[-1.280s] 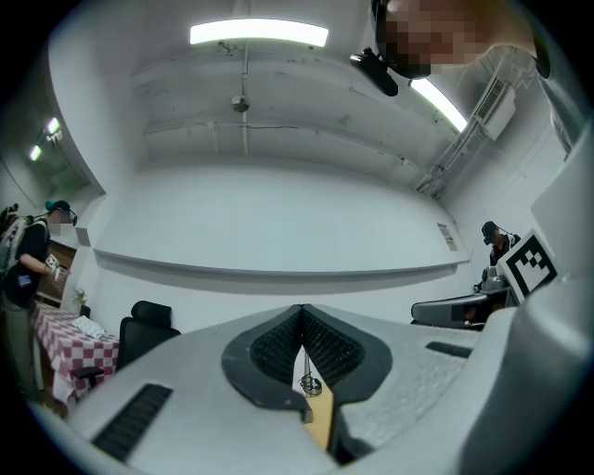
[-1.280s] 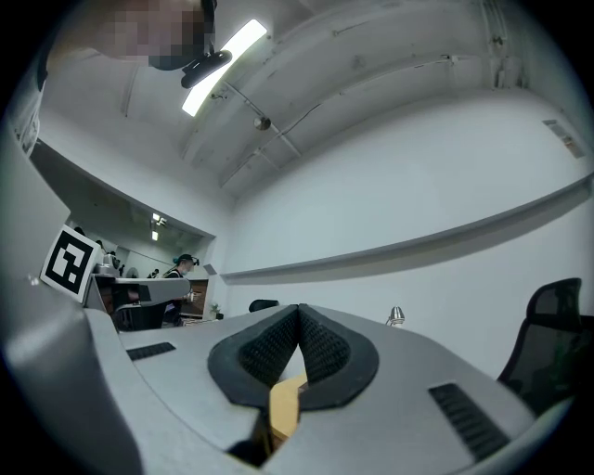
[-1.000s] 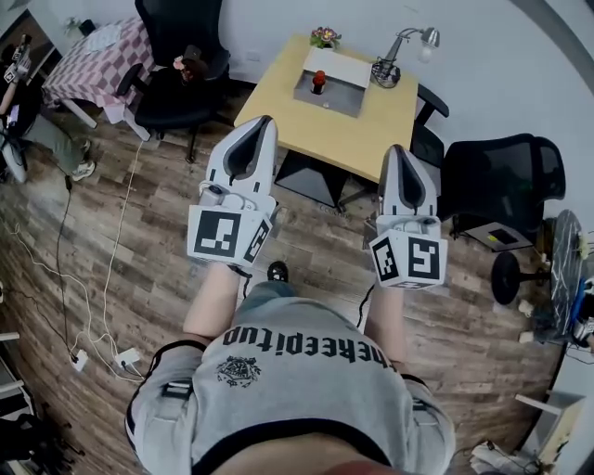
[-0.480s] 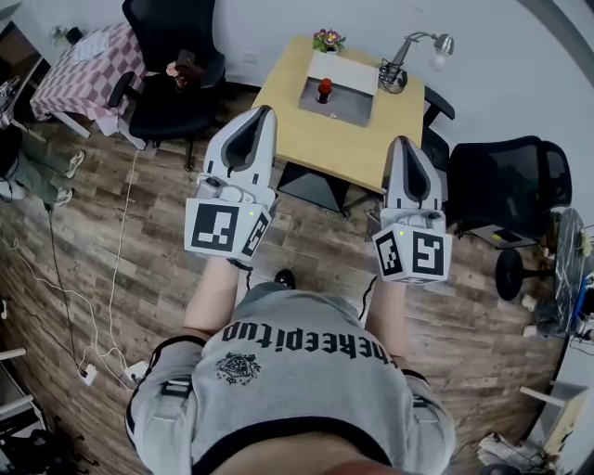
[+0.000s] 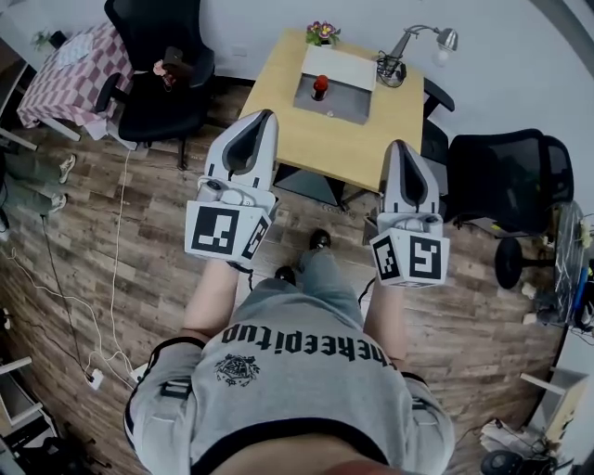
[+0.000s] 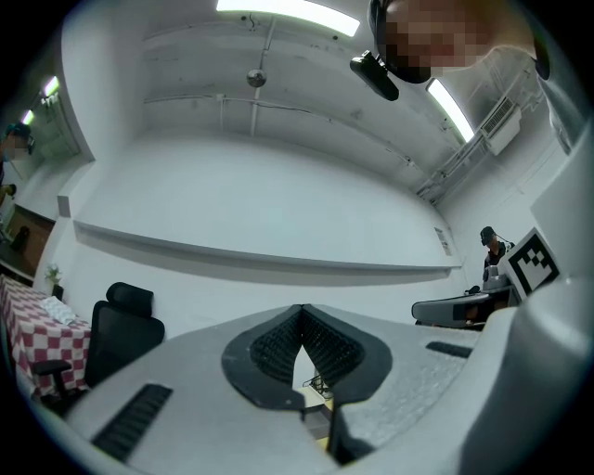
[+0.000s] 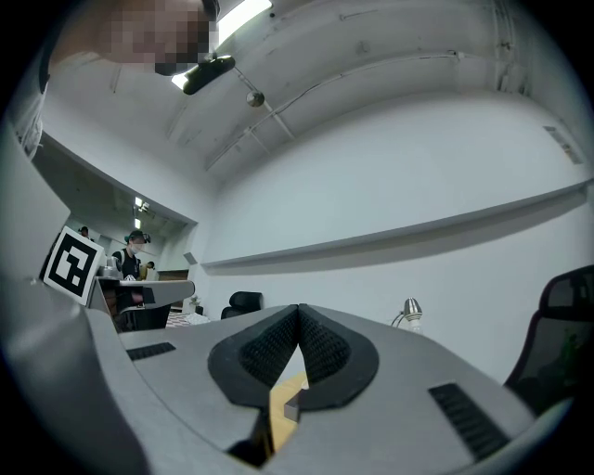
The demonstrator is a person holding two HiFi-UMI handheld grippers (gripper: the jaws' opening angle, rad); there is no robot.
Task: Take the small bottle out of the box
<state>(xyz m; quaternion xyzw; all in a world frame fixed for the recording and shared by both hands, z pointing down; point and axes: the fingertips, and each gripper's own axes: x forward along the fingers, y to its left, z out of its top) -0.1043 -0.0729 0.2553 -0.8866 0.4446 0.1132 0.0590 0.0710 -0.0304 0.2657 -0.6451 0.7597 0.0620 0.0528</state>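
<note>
The person steps forward, so the yellow table (image 5: 278, 102) at twelve o'clock draws nearer. The left gripper (image 5: 261, 123) and right gripper (image 5: 401, 148) are pinched closed and empty. The small bottle (image 5: 319, 86) stands in the box (image 5: 349, 105), not yet reachable.

Floor (image 5: 139, 232) was brown-grey wood plank. Yellow worktop (image 5: 278, 107) stood near white wall (image 5: 501, 65) at far side, w/ silver desk lamp (image 5: 413, 51) on its rt back corner. Black office chair (image 5: 153, 79) was left of worktop, 2nd black chair (image 5: 501, 181) to the rt. Table w/ red-white checked cloth (image 5: 60, 79) was at top-left. White cables (image 5: 51, 288) trailed over floor on left, power strip (image 5: 93, 378) lower down. Left claw view: white walls, long ledge (image 6: 260, 255), ceiling strip lights (image 6: 278, 11) on.
</note>
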